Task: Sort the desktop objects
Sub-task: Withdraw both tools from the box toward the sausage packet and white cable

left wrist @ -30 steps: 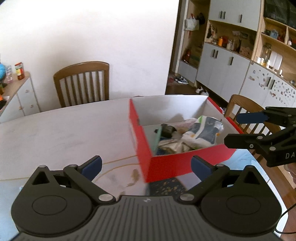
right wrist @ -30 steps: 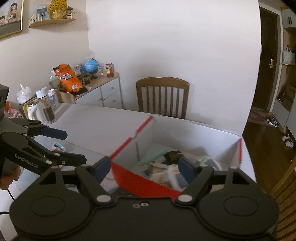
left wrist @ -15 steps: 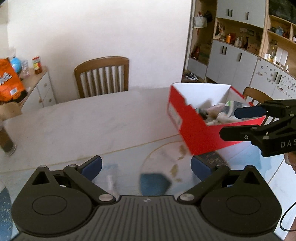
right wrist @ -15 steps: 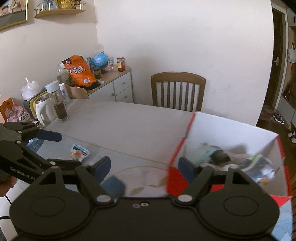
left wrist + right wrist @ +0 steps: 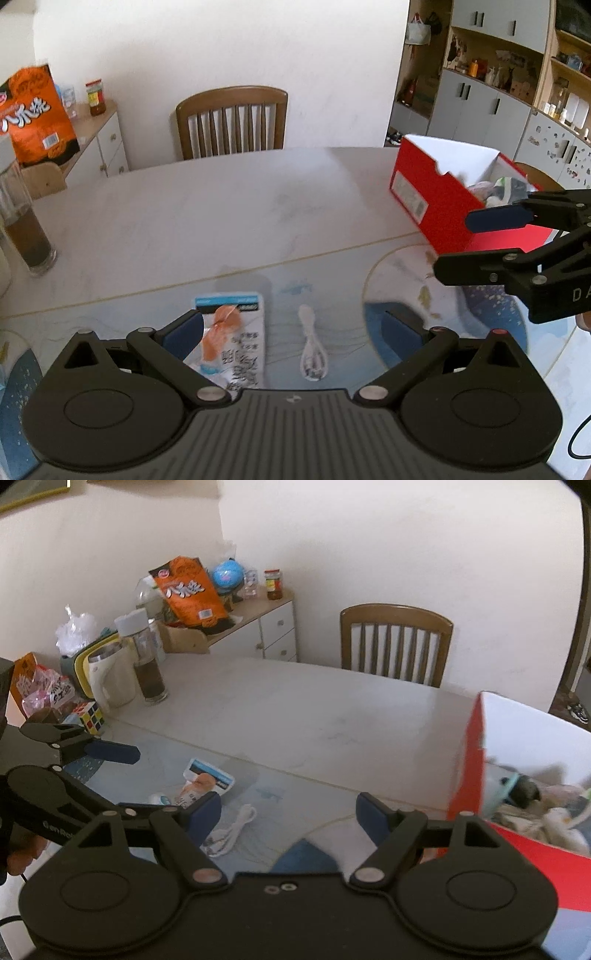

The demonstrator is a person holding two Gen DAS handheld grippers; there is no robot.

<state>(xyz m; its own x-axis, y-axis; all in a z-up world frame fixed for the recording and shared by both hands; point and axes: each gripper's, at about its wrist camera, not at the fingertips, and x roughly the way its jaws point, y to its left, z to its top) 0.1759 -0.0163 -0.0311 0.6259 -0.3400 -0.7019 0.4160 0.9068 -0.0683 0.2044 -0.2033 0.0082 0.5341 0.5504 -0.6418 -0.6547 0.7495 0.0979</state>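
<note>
Left wrist view: left tongs [image 5: 291, 328] spread wide, empty, above snack packet [image 5: 232, 332] and coiled white cable [image 5: 312, 350] on tabletop [image 5: 221, 206]. Right tongs [image 5: 288, 812] likewise spread, empty; red box [image 5: 476, 760] at right.

The box [image 5: 424, 192] is red outside and white inside. The snack packet [image 5: 232, 339] is white with a blue band and an orange picture. The coiled cable [image 5: 232, 830] is white, the chair [image 5: 232, 122] brown.

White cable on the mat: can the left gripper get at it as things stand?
Probably yes. The white cable lies loose on the mat between the open left gripper fingers, with nothing on top of it. The snack packet lies beside it, close to the left finger, and might get nudged.
</note>
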